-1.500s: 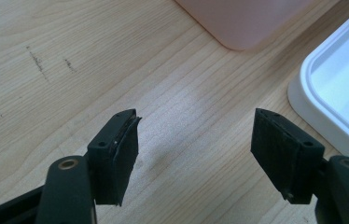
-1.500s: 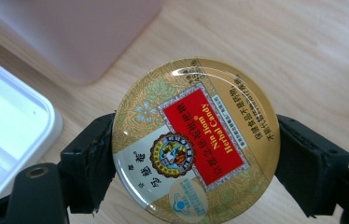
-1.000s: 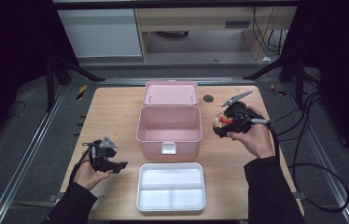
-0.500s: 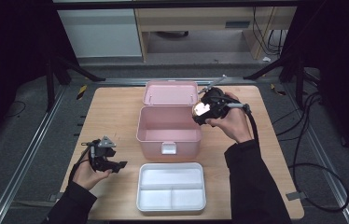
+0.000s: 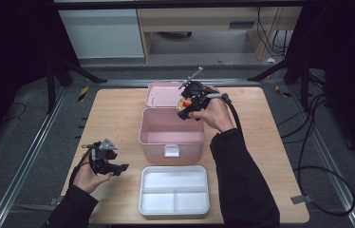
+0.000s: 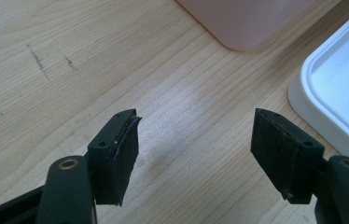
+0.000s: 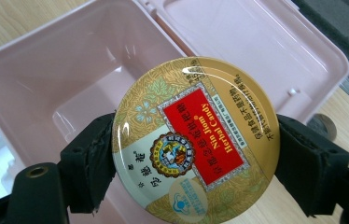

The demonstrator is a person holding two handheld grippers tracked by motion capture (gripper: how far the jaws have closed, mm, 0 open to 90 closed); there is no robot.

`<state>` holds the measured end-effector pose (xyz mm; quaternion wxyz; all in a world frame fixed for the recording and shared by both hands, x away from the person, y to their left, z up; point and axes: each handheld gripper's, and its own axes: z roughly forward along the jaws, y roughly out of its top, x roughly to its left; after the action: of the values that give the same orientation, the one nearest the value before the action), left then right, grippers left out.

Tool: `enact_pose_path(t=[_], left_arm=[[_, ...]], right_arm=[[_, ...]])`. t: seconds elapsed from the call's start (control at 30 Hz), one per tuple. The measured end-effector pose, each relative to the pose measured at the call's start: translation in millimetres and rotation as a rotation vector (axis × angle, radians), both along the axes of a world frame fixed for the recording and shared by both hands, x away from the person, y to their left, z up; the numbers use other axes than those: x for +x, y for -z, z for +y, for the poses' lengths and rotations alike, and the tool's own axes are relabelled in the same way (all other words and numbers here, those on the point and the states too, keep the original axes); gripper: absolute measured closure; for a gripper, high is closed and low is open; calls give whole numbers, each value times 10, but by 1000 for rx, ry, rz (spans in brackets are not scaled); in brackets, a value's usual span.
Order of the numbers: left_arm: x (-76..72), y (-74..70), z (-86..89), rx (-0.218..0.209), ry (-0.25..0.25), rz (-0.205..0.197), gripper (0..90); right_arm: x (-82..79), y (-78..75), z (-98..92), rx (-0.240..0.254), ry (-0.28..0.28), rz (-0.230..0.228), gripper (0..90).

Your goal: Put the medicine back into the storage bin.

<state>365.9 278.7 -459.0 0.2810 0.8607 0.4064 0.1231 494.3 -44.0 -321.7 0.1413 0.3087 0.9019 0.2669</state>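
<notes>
tin over the box, drop-off is next

your right gripper (image 5: 185, 101) is clamped on the round candy tin (image 7: 194, 140), one pad on each side of its rim, lid face up toward the gripper's camera. in the high view the tin (image 5: 183, 104) hangs above the back edge of the open pink box (image 5: 171, 137), just in front of the hinged lid (image 5: 159, 94) that lies flat behind it. in the right gripper view the bare box floor (image 7: 84, 105) sits directly below the tin.

step in hand, as i read it: carrying the tin in to stow it in the box. not placed yet, it is clearly above the rim.

next move calls for:
- bring it a bit toward the middle of the box so the tin clears the back wall and the hinge
- lower until it is near the floor, keep it level
- then let the jaws go, and lift straight up so the pads don't drag it

your left gripper (image 6: 193, 154) is idle, jaws spread with nothing between them, low over bare table (image 6: 70, 70) beside the white divided tray (image 5: 174, 190). fine where it is.
</notes>
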Motion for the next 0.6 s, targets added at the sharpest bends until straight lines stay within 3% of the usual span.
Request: enact_pose_path(t=[0.6], left_arm=[[-3,-9,7,-5,5,0,319]], right_arm=[[230,356,652,-37,-111,70,207]])
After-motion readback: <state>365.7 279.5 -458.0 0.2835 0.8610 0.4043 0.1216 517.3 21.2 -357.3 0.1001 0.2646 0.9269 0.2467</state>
